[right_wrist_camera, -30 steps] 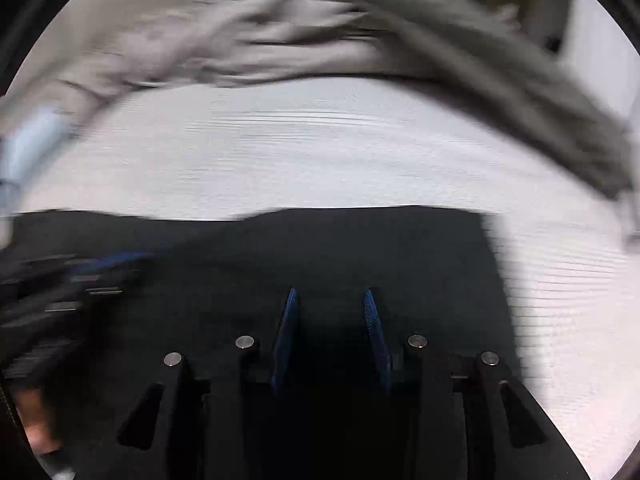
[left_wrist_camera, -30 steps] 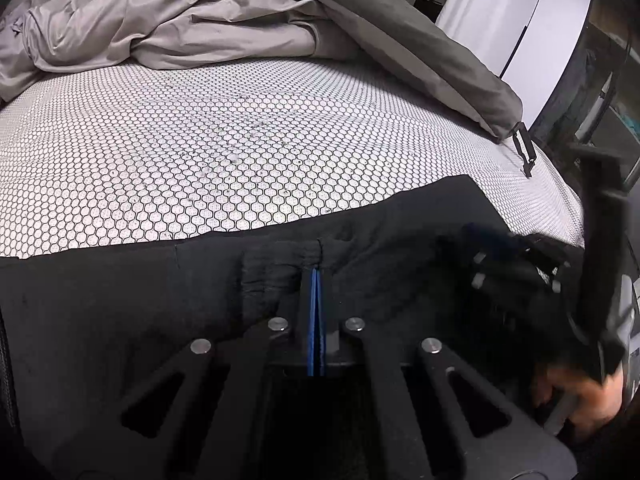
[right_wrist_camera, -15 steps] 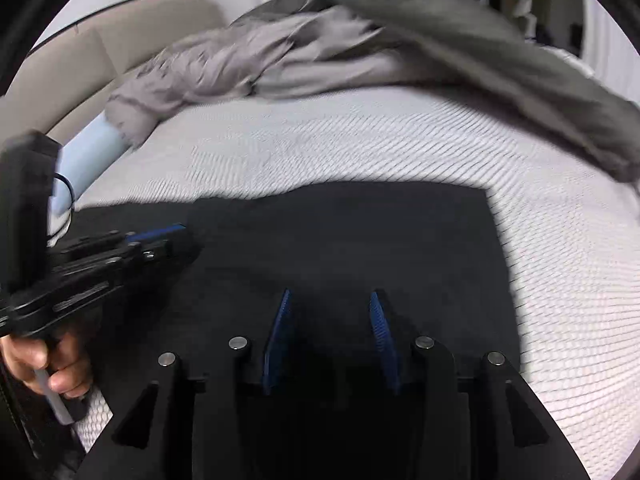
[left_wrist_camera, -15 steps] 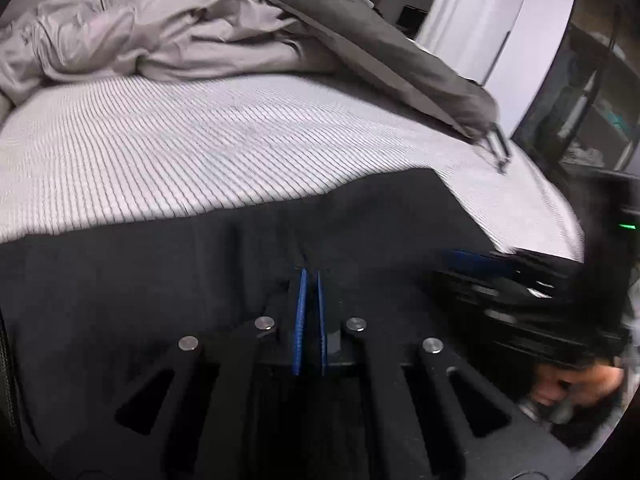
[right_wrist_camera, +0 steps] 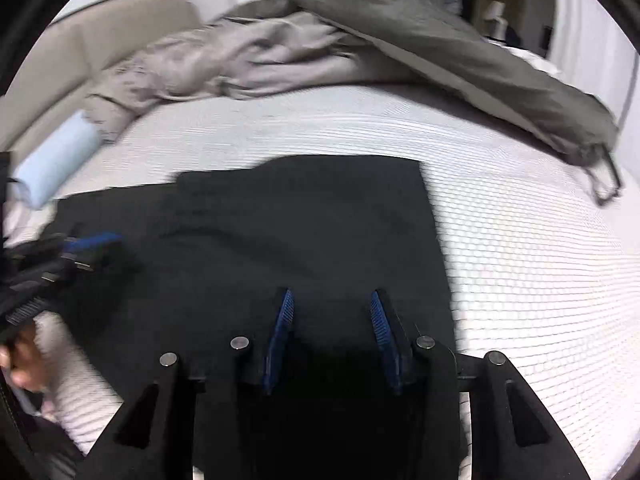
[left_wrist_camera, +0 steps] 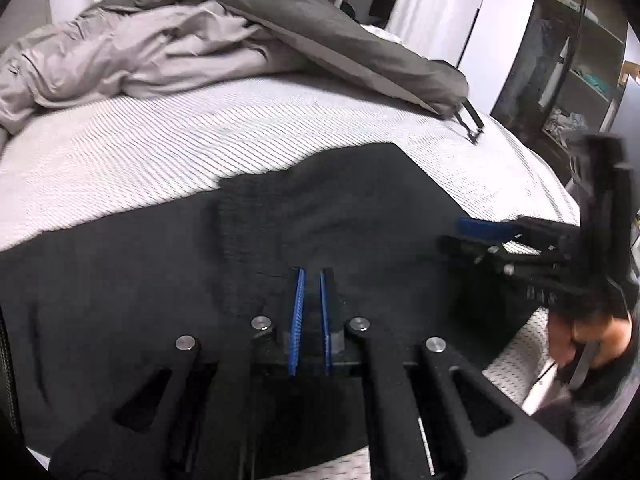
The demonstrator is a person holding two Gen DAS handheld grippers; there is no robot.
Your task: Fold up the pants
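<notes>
Left wrist view: the black pants (left_wrist_camera: 280, 248) are seen spread flat on the patterned mattress cover (left_wrist_camera: 160, 140), directly ahead of and beneath the left gripper (left_wrist_camera: 311, 280). The blue pads of that gripper are drawn nearly together, with only a narrow slit between them. No fold of cloth can be made out in that slit, so no grip is recorded. In the right wrist view the right gripper (right_wrist_camera: 332, 304) is held above the same garment with its jaws partly apart and nothing between them; the pads are not pressed on cloth.

The long axis of the pants is judged to run across both views, from the squared edge (right_wrist_camera: 428, 208) on the right to a dark stretch passing out of frame at the left of the left wrist view. A ribbed panel (left_wrist_camera: 244, 240), taken to be a waistband or an earlier fold line, lies just ahead and to the left of the left gripper. The squared edge lies ahead and to the right of the right gripper, which is the nearer of the two to it. The unfolded length on the left side is nearer the left gripper.

A grey duvet (left_wrist_camera: 200, 48) is bunched at the far side of the bed, well apart from the pants. The next fold is judged to depend on each gripper descending to the garment edge on its own side.
</notes>
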